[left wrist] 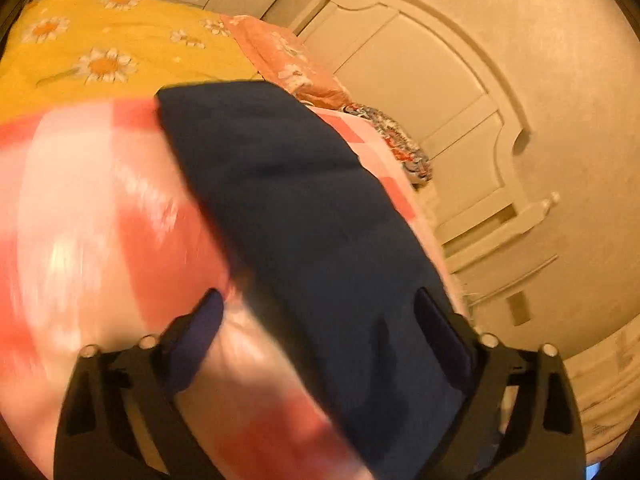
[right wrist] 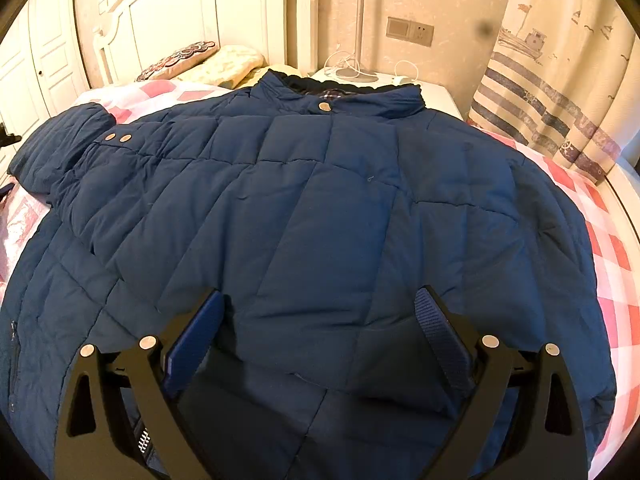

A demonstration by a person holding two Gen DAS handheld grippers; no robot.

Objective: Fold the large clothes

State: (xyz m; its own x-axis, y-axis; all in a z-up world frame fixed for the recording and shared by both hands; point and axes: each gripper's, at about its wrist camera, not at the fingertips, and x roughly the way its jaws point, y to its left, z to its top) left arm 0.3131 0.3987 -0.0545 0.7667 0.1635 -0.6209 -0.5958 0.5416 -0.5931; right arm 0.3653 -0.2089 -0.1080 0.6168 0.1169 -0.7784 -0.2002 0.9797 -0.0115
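Note:
A large navy quilted jacket [right wrist: 312, 208] lies spread flat on the pink checked bedsheet [right wrist: 608, 248], collar toward the headboard, its left sleeve folded over the chest. My right gripper [right wrist: 320, 312] is open just above the jacket's lower front, holding nothing. In the blurred left wrist view, a long navy part of the jacket [left wrist: 304, 216] runs across the sheet [left wrist: 92, 200]. My left gripper [left wrist: 320, 312] is open over the jacket's edge, empty.
A yellow daisy blanket [left wrist: 104, 48] and an orange pillow [left wrist: 288, 56] lie at the far side. A white headboard [right wrist: 192, 8], pillows [right wrist: 180, 60], a nightstand [right wrist: 432, 92] with a lamp [right wrist: 360, 20] and cables, and a striped curtain [right wrist: 552, 80] border the bed.

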